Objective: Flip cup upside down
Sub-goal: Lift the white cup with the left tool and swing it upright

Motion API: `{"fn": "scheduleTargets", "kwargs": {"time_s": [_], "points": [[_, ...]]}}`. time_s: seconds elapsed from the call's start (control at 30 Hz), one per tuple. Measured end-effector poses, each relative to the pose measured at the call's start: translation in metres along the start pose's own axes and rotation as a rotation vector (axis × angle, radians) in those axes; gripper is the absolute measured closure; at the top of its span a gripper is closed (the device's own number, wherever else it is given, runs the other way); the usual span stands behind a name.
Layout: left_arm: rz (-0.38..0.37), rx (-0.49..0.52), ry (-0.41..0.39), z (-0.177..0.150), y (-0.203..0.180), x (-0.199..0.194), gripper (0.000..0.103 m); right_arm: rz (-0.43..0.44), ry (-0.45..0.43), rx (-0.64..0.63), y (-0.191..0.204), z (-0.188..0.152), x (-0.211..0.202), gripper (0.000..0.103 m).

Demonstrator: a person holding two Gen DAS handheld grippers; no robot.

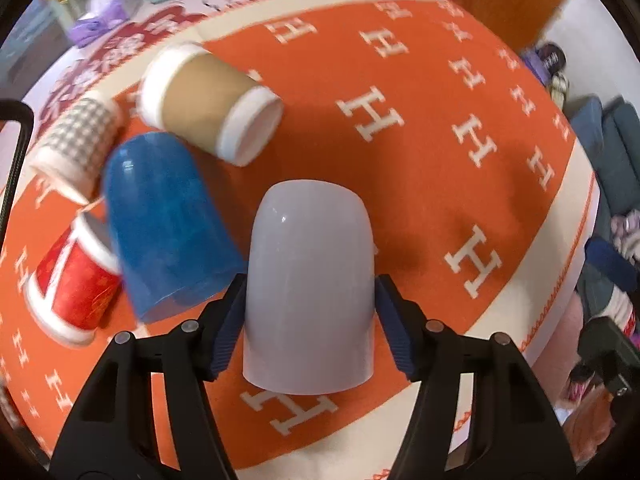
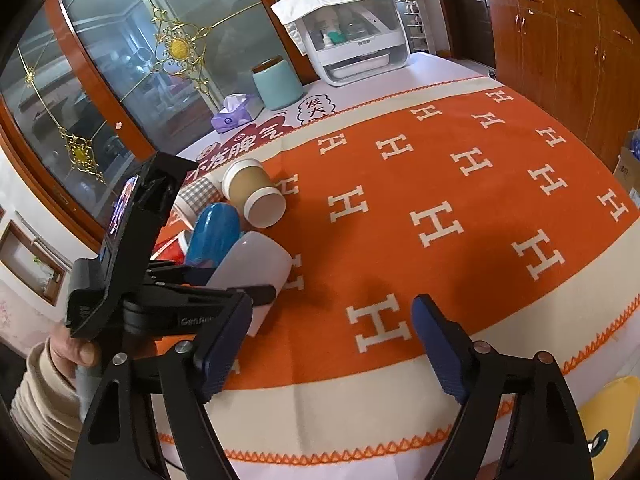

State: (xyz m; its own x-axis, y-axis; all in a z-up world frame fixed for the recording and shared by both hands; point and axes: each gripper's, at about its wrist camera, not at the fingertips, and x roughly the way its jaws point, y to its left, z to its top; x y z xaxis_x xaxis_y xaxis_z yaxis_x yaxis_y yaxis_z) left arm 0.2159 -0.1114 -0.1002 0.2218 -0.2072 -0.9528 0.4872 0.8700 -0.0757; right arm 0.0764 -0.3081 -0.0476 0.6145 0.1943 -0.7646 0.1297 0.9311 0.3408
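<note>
While the left wrist view is showing the pale grey cup (image 1: 310, 284) from close up, closed rounded end pointing to 12 o'clock and open rim toward the camera, the right wrist view is showing the same cup (image 2: 250, 266) from the side, at 9 o'clock of frame centre, over the orange blanket (image 1: 420, 168).

Left gripper (image 1: 308, 320) is clamping the grey cup: both blue pads (image 1: 394, 320) are pressing its sides near the rim. Contact with the blanket cannot be told.

Only the left view is showing the red cup (image 1: 72, 284) clearly, at 9 o'clock of the grey cup, beside the blue cup (image 1: 168, 220) at 10 o'clock. Brown paper cup (image 1: 208, 100) is lying on its side at 11 o'clock, checked cup (image 1: 76, 144) further left.

Only the right view is showing the person's hand (image 2: 76, 350) gripping the left gripper's handle at 8 o'clock, thumb visible, beige sleeve below. It is also showing a teal jar (image 2: 277, 84), a purple tissue pack (image 2: 232, 116) and a white appliance (image 2: 352, 36) toward 12 o'clock.

Right gripper (image 2: 332, 344) is hovering over the blanket with jaws spread wide, gripping nothing.

Writing: partial "Gen..." on the left gripper body; repeating white "H" letters on the blanket; Chinese characters on the mat behind, not fully legible.
</note>
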Motion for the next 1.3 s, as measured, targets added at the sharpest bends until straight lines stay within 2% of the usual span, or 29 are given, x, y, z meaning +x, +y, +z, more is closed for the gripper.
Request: {"fn": "scheduleTargets", "kwargs": {"time_s": [0.1, 0.3, 0.5, 0.73, 0.93, 1.17, 1.3], "points": [[0.005, -0.062, -0.059, -0.012, 0.007, -0.028, 0.043, -0.016, -0.018, -0.002, 0.002, -0.003, -0.014, 0.019], [0.037, -0.19, -0.106, -0.058, 0.023, -0.065, 0.043, 0.009, -0.018, 0.013, 0.006, -0.014, -0.034, 0.019], [0.007, -0.34, -0.117, -0.112, 0.05, -0.07, 0.043, 0.027, 0.009, -0.017, 0.027, -0.034, -0.038, 0.019], [-0.049, -0.517, -0.144, -0.153, 0.077, -0.064, 0.043, 0.047, 0.046, -0.054, 0.047, -0.048, -0.029, 0.019], [-0.084, -0.639, -0.153, -0.156, 0.087, -0.055, 0.043, 0.069, 0.07, -0.048, 0.042, -0.046, -0.014, 0.019], [-0.139, -0.67, -0.085, -0.145, 0.074, -0.03, 0.043, 0.074, 0.107, -0.027, 0.028, -0.041, 0.007, 0.019], [-0.156, -0.676, -0.092, -0.138, 0.06, -0.022, 0.043, 0.073, 0.128, -0.008, 0.019, -0.04, 0.018, 0.019]]}}
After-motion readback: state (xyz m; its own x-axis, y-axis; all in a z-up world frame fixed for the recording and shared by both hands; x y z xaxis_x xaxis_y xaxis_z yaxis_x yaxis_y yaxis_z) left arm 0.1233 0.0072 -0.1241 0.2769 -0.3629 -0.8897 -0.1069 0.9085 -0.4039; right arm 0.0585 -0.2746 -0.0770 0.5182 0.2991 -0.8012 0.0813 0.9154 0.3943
